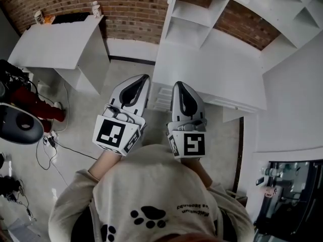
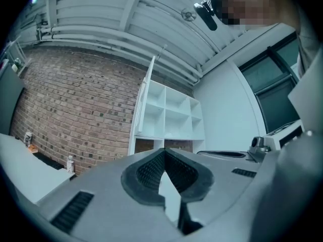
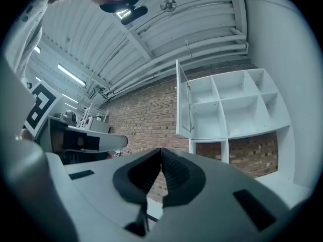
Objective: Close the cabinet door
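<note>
At the left of the head view, a white table (image 1: pixel 55 44) stands against a brick wall (image 1: pixel 131 4). A small bottle (image 1: pixel 95 8) sits at its back right corner and a cup (image 1: pixel 39 17) along its back edge. Grey floor (image 1: pixel 86 110) with loose cables (image 1: pixel 55 145) runs between it and a white worktop (image 1: pixel 212 69). Above that worktop's back edge rises the white cabinet (image 1: pixel 197 19) with its open cubbies.

We see the left gripper (image 1: pixel 145 77) beside the worktop's left front corner and the right gripper (image 1: pixel 179 83) over its front edge. Both are well short of the cabinet.

The gripper views show what the head view does not. In the left gripper view, the left gripper (image 2: pixel 164 150) has its pads meeting at the tips, with nothing between them. The cabinet door (image 2: pixel 144 105) appears edge-on, swung out from the cabinet's left side. Only these views show the ribbed white ceiling (image 2: pixel 101 14). In the right gripper view, the right gripper (image 3: pixel 160 149) is likewise closed and empty. There the cabinet door (image 3: pixel 184 102) stands wide open, hinged at the left, beside the cubbies (image 3: pixel 237 105).

For markings, each cube carries black-and-white squares. The person's sweatshirt (image 1: pixel 151 185) bears a paw print (image 1: pixel 149 216) and a line of print too small to read.
</note>
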Motion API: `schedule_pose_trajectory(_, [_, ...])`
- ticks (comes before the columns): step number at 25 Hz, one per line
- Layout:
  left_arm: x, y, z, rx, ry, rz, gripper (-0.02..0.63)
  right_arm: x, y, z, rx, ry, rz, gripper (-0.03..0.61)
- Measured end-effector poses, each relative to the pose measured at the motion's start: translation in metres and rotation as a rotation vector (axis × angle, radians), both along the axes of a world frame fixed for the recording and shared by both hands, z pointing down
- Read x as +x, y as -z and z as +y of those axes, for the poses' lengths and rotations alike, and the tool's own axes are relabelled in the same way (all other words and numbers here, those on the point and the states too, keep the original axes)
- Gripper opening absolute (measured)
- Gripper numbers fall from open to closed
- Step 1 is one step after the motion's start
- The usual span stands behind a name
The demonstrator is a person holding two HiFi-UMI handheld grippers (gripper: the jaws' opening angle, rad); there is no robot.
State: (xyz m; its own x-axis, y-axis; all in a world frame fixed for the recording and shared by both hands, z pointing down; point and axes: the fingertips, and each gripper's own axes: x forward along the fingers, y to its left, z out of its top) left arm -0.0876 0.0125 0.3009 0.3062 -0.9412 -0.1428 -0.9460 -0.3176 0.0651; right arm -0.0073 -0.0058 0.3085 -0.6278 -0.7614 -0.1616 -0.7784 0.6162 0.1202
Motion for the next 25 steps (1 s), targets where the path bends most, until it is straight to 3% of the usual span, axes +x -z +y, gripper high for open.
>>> schedule_pose_trajectory(7, [-0.006, 0.007, -0.032, 0.0, -0.003, -0.007, 0.009, 0.0, 0.011, -0.031, 0.025, -0.001, 0.024, 0.011])
schedule_pose_trajectory(17, [-0.029, 0.055, -0.097, 0.095, -0.039, -0.027, 0.009, 0.004, 0.06, -0.097, 0.13, -0.028, 0.007, 0.01])
schedule_pose_trajectory(21, [-0.046, 0.074, -0.124, 0.126, -0.045, -0.035, 0.009, -0.005, 0.088, -0.129, 0.178, -0.074, 0.06, 0.011])
schedule_pose_trajectory(25, [-0.059, 0.091, -0.15, 0.145, -0.065, -0.049, 0.009, -0.018, 0.11, -0.158, 0.19, -0.087, 0.046, 0.011])
